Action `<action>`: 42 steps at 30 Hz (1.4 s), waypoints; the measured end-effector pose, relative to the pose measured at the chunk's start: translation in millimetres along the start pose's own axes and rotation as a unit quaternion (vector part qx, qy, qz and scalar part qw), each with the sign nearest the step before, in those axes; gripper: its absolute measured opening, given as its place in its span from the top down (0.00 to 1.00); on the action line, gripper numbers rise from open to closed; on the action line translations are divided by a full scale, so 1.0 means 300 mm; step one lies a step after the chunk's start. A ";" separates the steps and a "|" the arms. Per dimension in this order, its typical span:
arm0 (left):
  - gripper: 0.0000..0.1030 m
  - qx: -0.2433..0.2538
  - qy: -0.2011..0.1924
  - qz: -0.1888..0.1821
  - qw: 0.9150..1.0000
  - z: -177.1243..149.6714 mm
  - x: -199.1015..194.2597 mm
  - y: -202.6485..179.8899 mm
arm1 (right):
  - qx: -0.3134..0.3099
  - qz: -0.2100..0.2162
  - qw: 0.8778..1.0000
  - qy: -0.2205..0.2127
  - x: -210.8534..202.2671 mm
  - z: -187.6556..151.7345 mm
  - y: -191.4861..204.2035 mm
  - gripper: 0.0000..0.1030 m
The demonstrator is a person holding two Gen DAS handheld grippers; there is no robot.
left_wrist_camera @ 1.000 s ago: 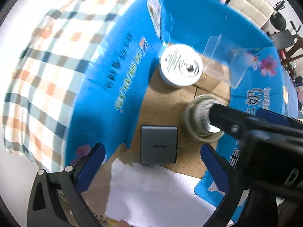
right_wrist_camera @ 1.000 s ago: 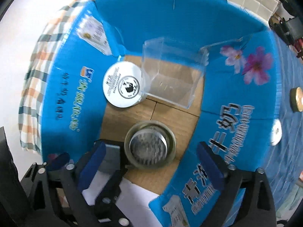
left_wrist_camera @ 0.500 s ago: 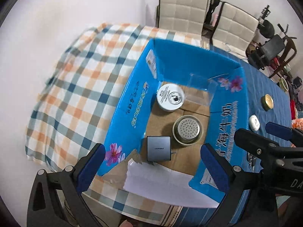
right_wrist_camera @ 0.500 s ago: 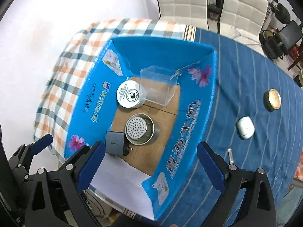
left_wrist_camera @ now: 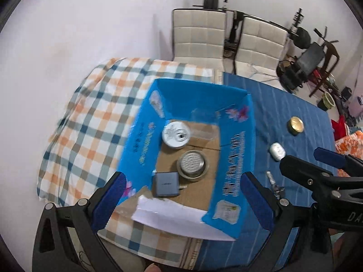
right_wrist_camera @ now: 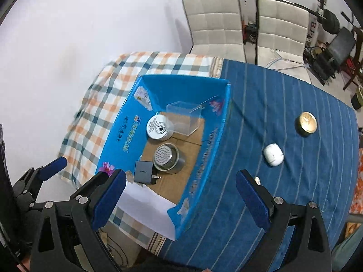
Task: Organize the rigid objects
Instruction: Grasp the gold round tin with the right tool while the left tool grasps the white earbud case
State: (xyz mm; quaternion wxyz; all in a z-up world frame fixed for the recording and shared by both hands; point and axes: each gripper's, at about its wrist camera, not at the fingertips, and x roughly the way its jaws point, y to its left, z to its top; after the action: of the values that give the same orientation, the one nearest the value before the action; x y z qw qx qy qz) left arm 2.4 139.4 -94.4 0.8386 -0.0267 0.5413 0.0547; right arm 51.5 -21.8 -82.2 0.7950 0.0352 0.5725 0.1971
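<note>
An open blue cardboard box (left_wrist_camera: 236,158) (right_wrist_camera: 118,133) stands on the table. Inside it lie a white round tin (left_wrist_camera: 175,133) (right_wrist_camera: 158,128), a clear plastic box (right_wrist_camera: 183,119) (left_wrist_camera: 203,124), a metal strainer cup (left_wrist_camera: 191,164) (right_wrist_camera: 166,157) and a grey charger (left_wrist_camera: 166,184) (right_wrist_camera: 143,171). On the blue cloth to the right are a gold-lidded tin (left_wrist_camera: 295,125) (right_wrist_camera: 307,123), a white earbud case (left_wrist_camera: 277,150) (right_wrist_camera: 273,157) and a small metal piece (left_wrist_camera: 273,182) (right_wrist_camera: 257,179). My left gripper (left_wrist_camera: 181,200) is open, high above the box. My right gripper (right_wrist_camera: 179,201) is open too, empty, above the box's right wall.
A checked cloth (left_wrist_camera: 90,122) covers the table's left part, a blue striped cloth (right_wrist_camera: 283,104) the right. Two white chairs (right_wrist_camera: 245,22) stand behind the table. Dark exercise gear (left_wrist_camera: 304,52) and clutter fill the far right. A white flap (left_wrist_camera: 172,213) hangs at the box's near edge.
Both grippers have risen well up and out of the box, leaving the strainer cup on its floor. The view now takes in the whole table; the right gripper has shifted rightward.
</note>
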 end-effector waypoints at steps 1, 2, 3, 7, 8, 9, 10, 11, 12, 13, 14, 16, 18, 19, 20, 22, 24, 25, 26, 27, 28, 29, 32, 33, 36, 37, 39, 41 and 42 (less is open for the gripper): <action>0.00 0.007 0.000 -0.004 1.000 0.005 0.002 -0.026 | 0.011 -0.002 1.000 -0.005 -0.018 -0.006 -0.034 0.04; 0.00 0.016 -0.001 -0.008 1.000 0.012 0.006 -0.059 | 0.021 0.000 1.000 -0.006 -0.026 -0.009 -0.063 0.04; 0.00 0.025 -0.001 -0.011 1.000 0.017 0.015 -0.094 | 0.031 -0.001 0.999 -0.007 -0.034 -0.014 -0.095 0.04; 0.00 0.064 0.013 -0.031 0.997 0.033 0.082 -0.253 | 0.075 -0.018 0.997 -0.007 -0.056 -0.045 -0.257 0.04; 0.00 0.070 0.020 -0.037 0.997 0.036 0.104 -0.292 | 0.089 -0.025 0.996 -0.005 -0.058 -0.057 -0.308 0.04; 0.00 0.076 0.027 -0.042 0.996 0.039 0.128 -0.330 | 0.103 -0.029 0.994 -0.002 -0.058 -0.070 -0.359 0.04; 0.00 0.084 0.039 -0.050 0.994 0.042 0.163 -0.381 | 0.116 -0.035 0.993 0.000 -0.057 -0.084 -0.412 0.04; 0.00 0.089 0.045 -0.053 0.994 0.044 0.185 -0.415 | 0.127 -0.042 0.991 0.001 -0.053 -0.093 -0.455 0.04; 0.00 0.093 0.050 -0.054 0.993 0.047 0.207 -0.448 | 0.137 -0.048 0.989 0.005 -0.044 -0.101 -0.498 0.04; 0.00 0.100 0.058 -0.056 0.992 0.052 0.237 -0.490 | 0.150 -0.051 0.987 0.009 -0.038 -0.108 -0.544 0.04; 0.00 0.107 0.065 -0.055 0.991 0.057 0.269 -0.532 | 0.165 -0.057 0.985 0.012 -0.028 -0.114 -0.602 0.04; 0.00 0.116 0.079 -0.054 0.989 0.068 0.329 -0.602 | 0.188 -0.064 0.980 0.018 -0.008 -0.119 -0.688 0.04; 0.00 0.116 0.092 -0.054 0.987 0.074 0.378 -0.650 | 0.212 -0.070 0.975 0.021 0.018 -0.116 -0.780 0.04; 0.00 0.113 0.104 -0.054 0.987 0.081 0.422 -0.681 | 0.222 -0.073 0.972 0.025 0.035 -0.111 -0.828 0.04; 0.00 0.106 0.115 -0.056 0.986 0.084 0.455 -0.699 | 0.227 -0.075 0.971 0.027 0.048 -0.105 -0.853 0.04; 0.00 0.087 0.135 -0.064 0.985 0.090 0.516 -0.722 | 0.244 -0.080 0.966 0.033 0.085 -0.094 -0.929 0.04; 0.00 0.060 0.156 -0.077 0.983 0.098 0.576 -0.737 | 0.255 -0.080 0.963 0.038 0.117 -0.080 -0.983 0.04; 0.00 0.040 0.167 -0.090 0.981 0.105 0.611 -0.747 | 0.261 -0.081 0.961 0.043 0.140 -0.069 -1.017 0.04; 0.00 0.028 0.173 -0.098 0.980 0.108 0.632 -0.753 | 0.263 -0.080 0.960 0.045 0.151 -0.063 -1.034 0.04; 0.00 0.014 0.180 -0.103 0.978 0.112 0.655 -0.759 | 0.267 -0.078 0.959 0.047 0.162 -0.057 -1.056 0.04; 0.03 -0.003 0.191 -0.111 0.975 0.115 0.689 -0.768 | 0.269 -0.078 0.959 0.048 0.172 -0.048 -1.076 0.04; 0.11 -0.010 0.197 -0.113 0.974 0.119 0.709 -0.774 | 0.270 -0.079 0.958 0.050 0.185 -0.037 -1.096 0.04; 0.29 -0.033 0.223 -0.113 0.968 0.116 0.789 -0.797 | 0.269 -0.079 0.959 0.049 0.219 0.008 -1.148 0.04; 0.30 -0.038 0.230 -0.113 0.966 0.115 0.807 -0.802 | 0.269 -0.081 0.959 0.050 0.230 0.025 -1.162 0.04; 0.30 -0.049 0.239 -0.102 0.964 0.115 0.854 -0.815 | 0.266 -0.077 0.959 0.052 0.263 0.077 -1.199 0.04; 0.31 -0.048 0.241 -0.096 0.965 0.115 0.866 -0.819 | 0.263 -0.079 0.960 0.053 0.278 0.095 -1.207 0.04; 0.46 -0.036 0.240 -0.078 0.967 0.109 0.881 -0.830 | 0.259 -0.076 0.961 0.054 0.305 0.124 -1.223 0.04; 0.52 -0.015 0.224 -0.061 0.973 0.107 0.867 -0.843 | 0.259 -0.073 0.961 0.059 0.339 0.153 -1.241 0.04; 0.52 -0.008 0.222 -0.063 0.973 0.103 0.862 -0.845 | 0.260 -0.072 0.961 0.062 0.355 0.163 -1.248 0.04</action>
State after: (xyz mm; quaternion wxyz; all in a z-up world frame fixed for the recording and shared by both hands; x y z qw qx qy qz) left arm 166.4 -92.9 -320.7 0.6987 -0.0790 0.7110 -0.0011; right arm 227.3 -320.3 -266.4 0.7336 0.1871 0.6532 -0.0142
